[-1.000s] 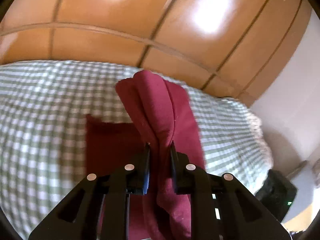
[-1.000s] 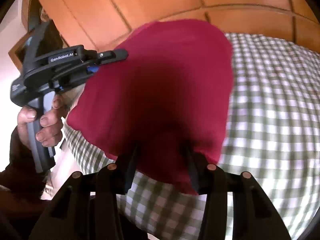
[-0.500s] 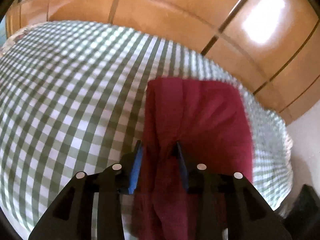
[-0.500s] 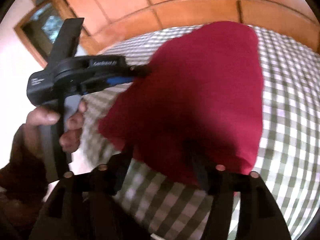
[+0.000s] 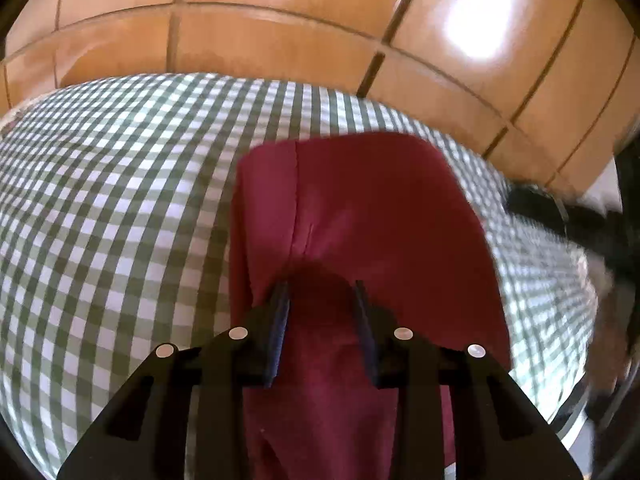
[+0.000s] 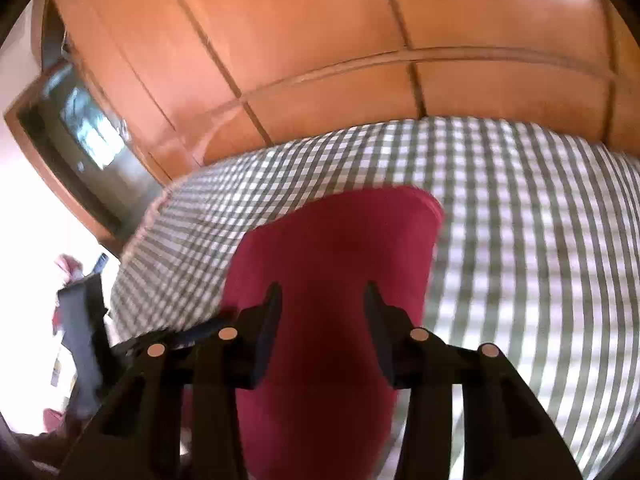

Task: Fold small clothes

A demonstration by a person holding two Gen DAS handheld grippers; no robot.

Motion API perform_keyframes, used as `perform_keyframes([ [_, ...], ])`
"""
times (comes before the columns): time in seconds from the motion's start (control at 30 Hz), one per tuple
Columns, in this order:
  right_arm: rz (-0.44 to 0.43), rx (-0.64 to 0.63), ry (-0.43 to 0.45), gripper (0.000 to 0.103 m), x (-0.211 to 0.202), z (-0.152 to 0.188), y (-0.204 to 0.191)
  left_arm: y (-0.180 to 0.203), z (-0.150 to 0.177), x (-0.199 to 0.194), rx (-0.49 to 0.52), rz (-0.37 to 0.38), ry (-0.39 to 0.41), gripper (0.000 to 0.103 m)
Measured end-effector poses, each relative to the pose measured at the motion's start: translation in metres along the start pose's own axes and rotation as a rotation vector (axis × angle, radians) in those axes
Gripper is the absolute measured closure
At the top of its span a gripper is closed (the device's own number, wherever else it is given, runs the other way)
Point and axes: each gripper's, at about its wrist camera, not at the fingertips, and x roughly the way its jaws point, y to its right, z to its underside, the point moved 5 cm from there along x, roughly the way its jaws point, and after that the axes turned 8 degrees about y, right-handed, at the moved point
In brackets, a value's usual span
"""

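Both grippers: your left gripper (image 5: 322, 294) and right gripper (image 6: 322, 296) gape, nothing clamped.
Cloth: red garment (image 5: 360, 208) flat on checked bedsheet (image 5: 120, 184).

glossy wood panelling (image 5: 280, 48) (glare), gingham bedcover (image 6: 540, 240)

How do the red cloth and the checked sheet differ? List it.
The red cloth is one plain colour; the checked sheet has a green and white grid. The cloth is small and lies on top; the sheet spreads wide under it. Both are fabric.
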Motion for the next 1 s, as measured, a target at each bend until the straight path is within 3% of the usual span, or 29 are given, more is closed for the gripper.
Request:
perform_keyframes([
  [0.07, 0.037, -0.007, -0.045, 0.062, 0.035, -0.010, 0.007, -0.003, 0.006, 0.000, 0.009, -0.005, -0.006, 0.077],
  [0.2, 0.138, -0.054, -0.201, 0.060, 0.102, 0.009, 0.018, -0.008, 0.015, 0.000, 0.014, -0.024, -0.015, 0.079],
  [0.3, 0.147, -0.069, -0.172, 0.057, 0.113, 0.018, 0.021, -0.016, 0.020, -0.002, -0.020, -0.024, -0.014, 0.079],
  [0.37, 0.154, -0.078, -0.138, 0.056, 0.104, 0.016, 0.019, -0.013, 0.020, -0.006, -0.017, -0.039, -0.010, 0.079],
  [0.47, 0.170, -0.100, -0.065, 0.040, 0.077, 0.015, 0.010, -0.008, 0.017, -0.013, -0.004, -0.072, 0.003, 0.079],
  [0.5, 0.166, -0.101, -0.034, 0.039, 0.064, 0.018, 0.006, -0.005, 0.017, -0.017, 0.006, -0.094, 0.008, 0.079],
  [0.7, 0.132, -0.084, 0.042, 0.039, 0.002, 0.045, -0.006, 0.000, 0.023, -0.034, 0.012, -0.128, 0.036, 0.052],
  [0.83, 0.115, -0.086, 0.037, 0.045, -0.028, 0.073, -0.012, -0.003, 0.029, -0.041, 0.000, -0.132, 0.041, 0.052],
  [1.0, 0.148, -0.090, 0.041, 0.046, -0.046, 0.106, -0.016, -0.003, 0.036, -0.045, -0.007, -0.137, 0.043, 0.052],
])
